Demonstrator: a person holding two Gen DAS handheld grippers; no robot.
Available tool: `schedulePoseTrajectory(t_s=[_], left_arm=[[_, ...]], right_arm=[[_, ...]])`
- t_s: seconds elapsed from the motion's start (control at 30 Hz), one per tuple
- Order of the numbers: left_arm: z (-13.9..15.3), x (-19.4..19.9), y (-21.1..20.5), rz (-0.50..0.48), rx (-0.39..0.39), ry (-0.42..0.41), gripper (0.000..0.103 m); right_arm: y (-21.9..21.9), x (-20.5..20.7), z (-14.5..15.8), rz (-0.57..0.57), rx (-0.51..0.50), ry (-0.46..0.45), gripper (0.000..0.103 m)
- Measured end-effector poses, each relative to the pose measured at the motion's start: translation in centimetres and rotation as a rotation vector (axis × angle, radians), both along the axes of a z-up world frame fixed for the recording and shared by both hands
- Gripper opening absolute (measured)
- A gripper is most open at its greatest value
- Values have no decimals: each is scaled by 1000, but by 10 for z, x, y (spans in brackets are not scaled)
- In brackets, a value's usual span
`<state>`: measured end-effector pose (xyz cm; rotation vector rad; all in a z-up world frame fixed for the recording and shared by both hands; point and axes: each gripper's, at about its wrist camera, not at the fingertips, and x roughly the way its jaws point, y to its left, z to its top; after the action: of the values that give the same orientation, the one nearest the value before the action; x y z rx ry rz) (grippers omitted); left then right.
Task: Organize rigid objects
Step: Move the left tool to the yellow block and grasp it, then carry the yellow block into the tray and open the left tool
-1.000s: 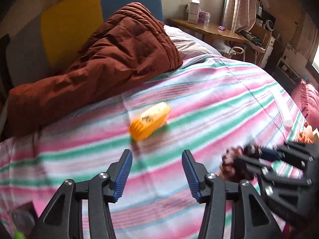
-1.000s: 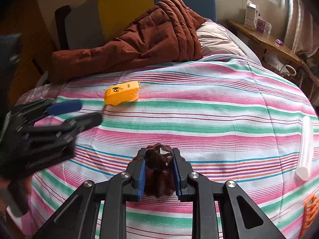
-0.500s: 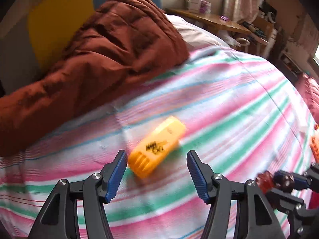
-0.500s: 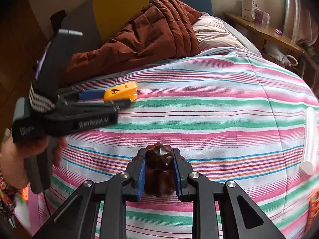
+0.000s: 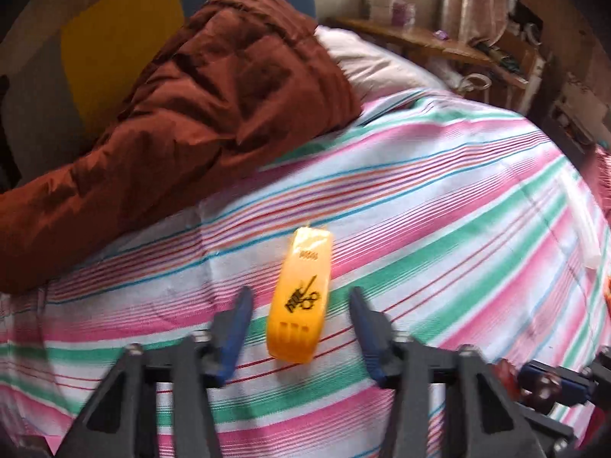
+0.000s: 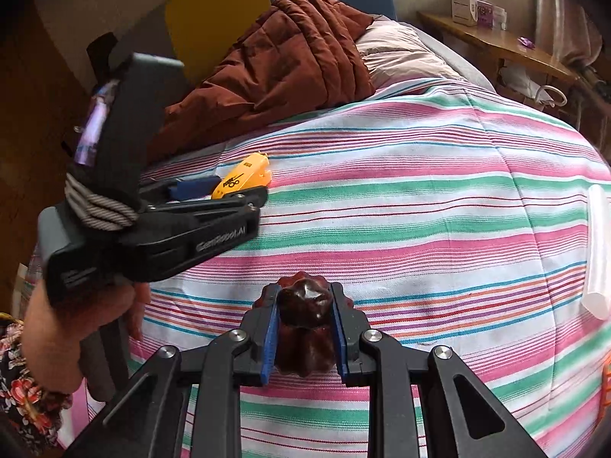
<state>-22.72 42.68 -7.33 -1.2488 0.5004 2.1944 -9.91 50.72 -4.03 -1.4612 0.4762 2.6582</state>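
Landmark: orange plastic case (image 5: pixel 301 297), black scissors-and-comb print on top, lying flat on the striped bedsheet (image 5: pixel 439 206).

Left tongs (image 5: pixel 299 330): spread wide, one blue pad (image 5: pixel 235 328) on each side of the case's near end; gaps visible both sides, no contact. Same seen from the right wrist cam: left tongs (image 6: pixel 233 187) reach in from the left w/ the case (image 6: pixel 241 176) at the tips.

Right tongs (image 6: pixel 303 330): pressed onto a dark brown glossy lumpy object (image 6: pixel 303 324), pinched between both blue pads; object sticks out past the tips. Position: nearer the cam than the case and to its right, above the sheet (image 6: pixel 420 198). In the left cam the right tongs show only partly, at the lower right edge.

Other items:
- Rust-brown quilted duvet (image 5: pixel 183 114), bunched behind the case toward the headboard.
- Pale pillow (image 6: pixel 397 55), right of the duvet.
- Translucent white tube (image 6: pixel 597 252), well right of the case, near the bed edge.
- Orange ribbed item at far right edge; type can't be told.
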Motion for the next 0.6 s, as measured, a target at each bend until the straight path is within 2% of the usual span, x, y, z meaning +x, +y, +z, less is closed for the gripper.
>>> schedulePoseTrajectory(t_s=[0.03, 0.13, 0.3, 0.6], left_arm=[[-5, -3, -1, 11, 1, -31, 29], [-3, -5, -11, 11, 59, -43, 26], [-3, 12, -22, -32, 69, -10, 26], [-7, 42, -51, 0, 108, 4, 26]], right_arm=[[1, 0, 0, -2, -4, 1, 24], [2, 0, -1, -1, -9, 2, 24], [2, 0, -1, 4, -3, 5, 24], [4, -1, 0, -1, -21, 4, 24]])
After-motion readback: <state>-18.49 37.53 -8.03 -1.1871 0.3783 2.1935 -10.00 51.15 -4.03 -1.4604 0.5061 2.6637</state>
